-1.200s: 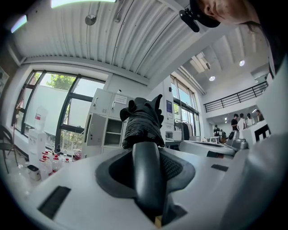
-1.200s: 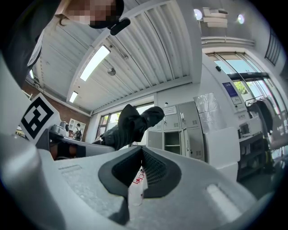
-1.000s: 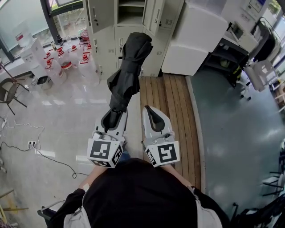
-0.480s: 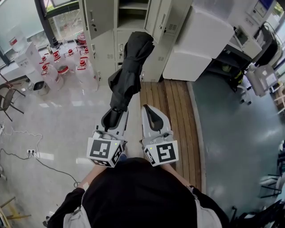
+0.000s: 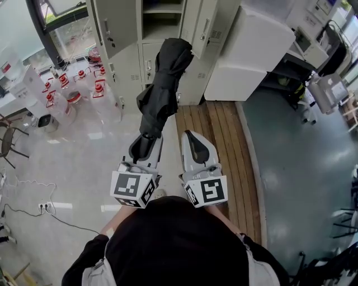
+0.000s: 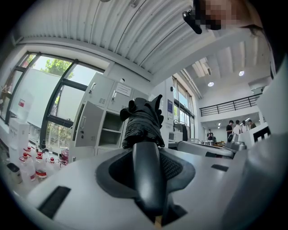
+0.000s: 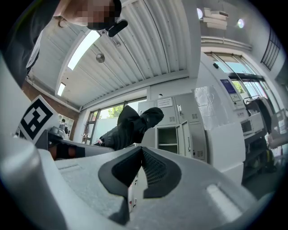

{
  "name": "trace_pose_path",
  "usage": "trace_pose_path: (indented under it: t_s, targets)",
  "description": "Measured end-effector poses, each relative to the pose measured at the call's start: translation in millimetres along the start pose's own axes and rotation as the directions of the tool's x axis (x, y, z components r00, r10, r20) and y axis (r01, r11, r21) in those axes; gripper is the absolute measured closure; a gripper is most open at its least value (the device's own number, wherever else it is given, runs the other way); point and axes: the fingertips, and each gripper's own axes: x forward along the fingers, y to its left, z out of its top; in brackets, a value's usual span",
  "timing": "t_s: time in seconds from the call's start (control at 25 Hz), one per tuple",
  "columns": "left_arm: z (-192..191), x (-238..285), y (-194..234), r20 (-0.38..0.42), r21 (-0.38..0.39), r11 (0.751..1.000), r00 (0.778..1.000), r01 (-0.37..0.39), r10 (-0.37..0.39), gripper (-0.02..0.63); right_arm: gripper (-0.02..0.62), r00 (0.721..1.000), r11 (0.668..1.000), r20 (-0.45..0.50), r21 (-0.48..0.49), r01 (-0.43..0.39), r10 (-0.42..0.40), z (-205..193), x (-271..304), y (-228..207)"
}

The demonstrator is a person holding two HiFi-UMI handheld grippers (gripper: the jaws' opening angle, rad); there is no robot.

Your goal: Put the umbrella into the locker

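A folded black umbrella [image 5: 162, 84] sticks out level toward the grey lockers [image 5: 146, 61]. My left gripper [image 5: 146, 142] is shut on its black handle [image 6: 146, 170]. In the left gripper view the umbrella's canopy [image 6: 143, 121] covers part of an open locker compartment [image 6: 108, 134]. My right gripper [image 5: 193, 139] rides beside it on the right, shut with nothing between its pads. From the right gripper [image 7: 141, 155] the umbrella [image 7: 130, 126] shows to the left and an open compartment [image 7: 167, 134] lies straight ahead. The open compartment [image 5: 159, 11] lies at the top edge of the head view.
Two locker doors [image 5: 112, 22] [image 5: 204, 28] stand open on either side. Several water bottles [image 5: 78, 84] crowd the floor at left. A white cabinet [image 5: 246, 50] stands at right behind a wooden platform [image 5: 218, 134]. A chair [image 5: 8, 134] and a cable [image 5: 33, 209] are at far left.
Both grippers and the umbrella have advanced toward the lockers, which now sit nearer and lower in the head view. The grip on the handle is unchanged.
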Motion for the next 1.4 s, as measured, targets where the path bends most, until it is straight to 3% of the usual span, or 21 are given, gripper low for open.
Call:
trace_pose_path:
  t_s: [0.4, 0.76, 1.4]
  targets:
    - [-5, 22, 34, -0.006, -0.039, 0.999, 1.0, 0.005, -0.006, 0.482, 0.592, 0.999, 1.0, -0.035, 0.006, 0.005, -0.004, -15, 39, -1]
    - [-6, 54, 60, 0.005, -0.021, 1.0, 1.0, -0.017, 0.017, 0.482, 0.592, 0.999, 1.0, -0.029, -0.002, -0.018, 0.018, -28, 80, -16]
    - [0, 214, 115, -0.007, -0.016, 0.998, 0.999, -0.052, 0.052, 0.482, 0.592, 0.997, 0.996, -0.019, 0.031, -0.078, 0.079, -54, 231, -128]
